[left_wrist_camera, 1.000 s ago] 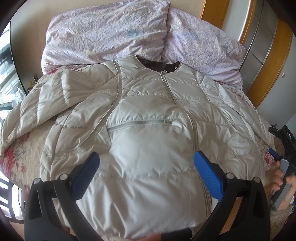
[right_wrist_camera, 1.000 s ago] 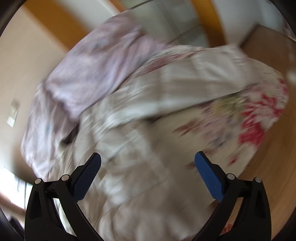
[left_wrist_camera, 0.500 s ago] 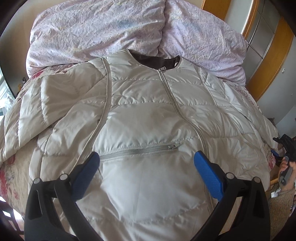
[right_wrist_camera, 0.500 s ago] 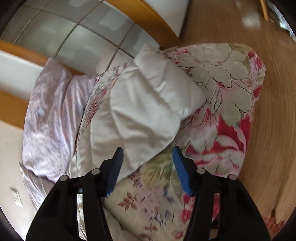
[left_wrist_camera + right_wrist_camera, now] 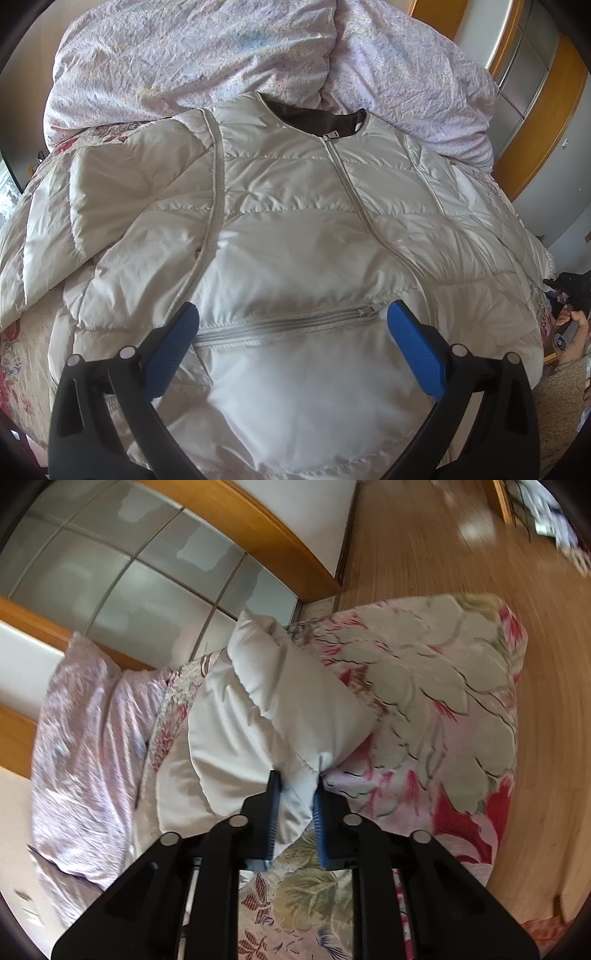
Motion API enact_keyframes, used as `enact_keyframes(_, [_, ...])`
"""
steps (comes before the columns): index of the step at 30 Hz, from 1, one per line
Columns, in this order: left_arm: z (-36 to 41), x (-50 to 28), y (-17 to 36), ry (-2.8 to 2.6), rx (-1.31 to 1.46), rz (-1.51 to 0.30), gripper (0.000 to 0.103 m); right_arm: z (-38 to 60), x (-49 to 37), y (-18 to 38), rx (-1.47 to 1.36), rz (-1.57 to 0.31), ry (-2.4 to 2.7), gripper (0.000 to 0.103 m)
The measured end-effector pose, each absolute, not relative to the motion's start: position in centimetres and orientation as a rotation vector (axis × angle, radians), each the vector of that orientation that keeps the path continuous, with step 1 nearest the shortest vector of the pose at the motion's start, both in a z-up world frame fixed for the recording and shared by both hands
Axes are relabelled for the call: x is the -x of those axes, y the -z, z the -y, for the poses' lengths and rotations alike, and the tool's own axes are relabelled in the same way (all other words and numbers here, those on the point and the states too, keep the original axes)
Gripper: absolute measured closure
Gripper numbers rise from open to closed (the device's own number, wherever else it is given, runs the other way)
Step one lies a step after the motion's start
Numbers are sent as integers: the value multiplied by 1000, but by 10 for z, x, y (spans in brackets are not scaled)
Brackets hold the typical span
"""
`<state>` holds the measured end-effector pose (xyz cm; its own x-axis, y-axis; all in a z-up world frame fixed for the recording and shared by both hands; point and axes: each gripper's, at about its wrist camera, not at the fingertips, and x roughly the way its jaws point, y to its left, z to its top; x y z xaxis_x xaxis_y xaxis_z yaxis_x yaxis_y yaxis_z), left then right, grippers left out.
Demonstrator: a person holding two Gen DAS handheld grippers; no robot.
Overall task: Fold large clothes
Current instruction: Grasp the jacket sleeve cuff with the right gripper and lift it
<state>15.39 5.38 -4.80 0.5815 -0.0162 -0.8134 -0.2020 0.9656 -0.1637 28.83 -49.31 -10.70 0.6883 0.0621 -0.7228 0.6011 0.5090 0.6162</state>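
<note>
A cream quilted puffer jacket [image 5: 295, 236] lies face up on the bed, zipped, collar toward the pillows, its left sleeve spread out to the left. My left gripper [image 5: 291, 332] is open above the jacket's lower front, over the chest pocket zipper [image 5: 284, 325], touching nothing. My right gripper [image 5: 295, 794] is shut on the end of the jacket's right sleeve [image 5: 280, 716] at the bed's right edge. The right gripper and the hand holding it also show at the far right of the left wrist view [image 5: 565, 314].
Two lilac pillows [image 5: 229, 51] lie at the head of the bed. A floral bedspread [image 5: 436, 709] covers the mattress. A wooden-framed wardrobe with glass panels [image 5: 140, 576] stands beside the bed. Wooden floor [image 5: 461, 539] lies past the bed's corner.
My right gripper swung to the sleeve end and closed on it. My left gripper moved forward over the jacket toward the collar and stayed open.
</note>
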Motion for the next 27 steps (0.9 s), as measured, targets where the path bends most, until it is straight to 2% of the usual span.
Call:
enact_keyframes(5, [-62,-153,48,-167,231,-922,2,470,-307,62,-832,-721,328,96])
enact_keyframes(15, [-84,-145,46,-222,259,-887,2,327,-355,-43,-527,-661,-31,96])
enact_keyframes(20, [-92,-137,42,-254,246,-854,2,245,-369,-53,-452,-716,-228,96])
enact_keyframes(27, [-100,-132,39,-272,250,-840,2,138,-371,-33,-409,-851,-500,96])
